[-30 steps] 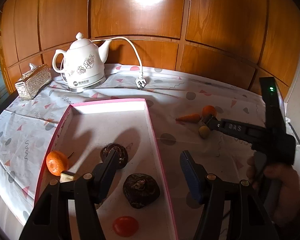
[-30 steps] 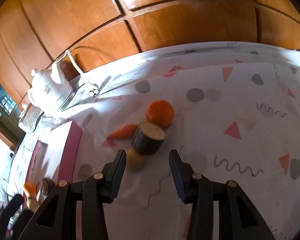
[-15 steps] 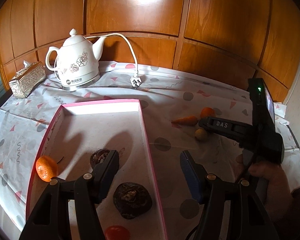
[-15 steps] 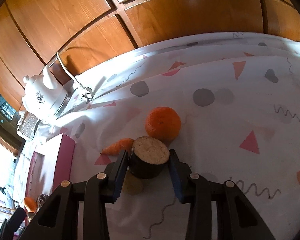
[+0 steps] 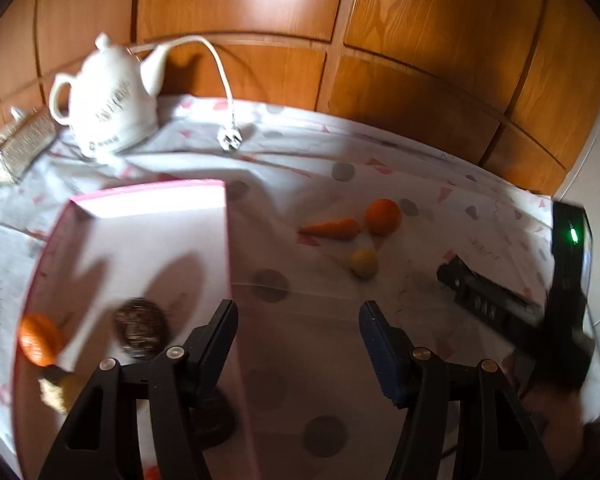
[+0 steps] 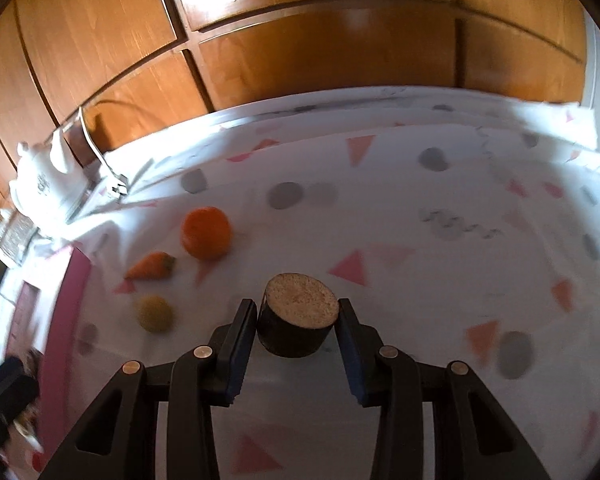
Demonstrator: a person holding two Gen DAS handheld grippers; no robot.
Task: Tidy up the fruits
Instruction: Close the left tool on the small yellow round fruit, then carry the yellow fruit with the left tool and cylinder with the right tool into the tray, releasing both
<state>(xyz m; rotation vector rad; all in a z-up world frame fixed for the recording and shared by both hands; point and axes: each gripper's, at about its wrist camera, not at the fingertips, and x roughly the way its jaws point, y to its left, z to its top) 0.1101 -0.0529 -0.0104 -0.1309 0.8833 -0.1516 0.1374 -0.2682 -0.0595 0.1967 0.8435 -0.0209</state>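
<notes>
My right gripper is shut on a dark cut eggplant piece with a pale cut top and holds it above the cloth. An orange, a carrot and a small yellow fruit lie on the cloth to its left. My left gripper is open and empty over the right wall of the pink-rimmed tray. The tray holds an orange, a dark round fruit and other pieces. The left wrist view also shows the loose orange, carrot and yellow fruit.
A white kettle with its cord and plug stands at the back left, next to an ornate tissue box. Wood panelling runs behind the table. The right gripper's body shows at the right of the left wrist view.
My right gripper closed on the eggplant piece, lifted it and pulled back to the right, away from the other fruits. My left gripper shifted right, from over the tray toward its right wall.
</notes>
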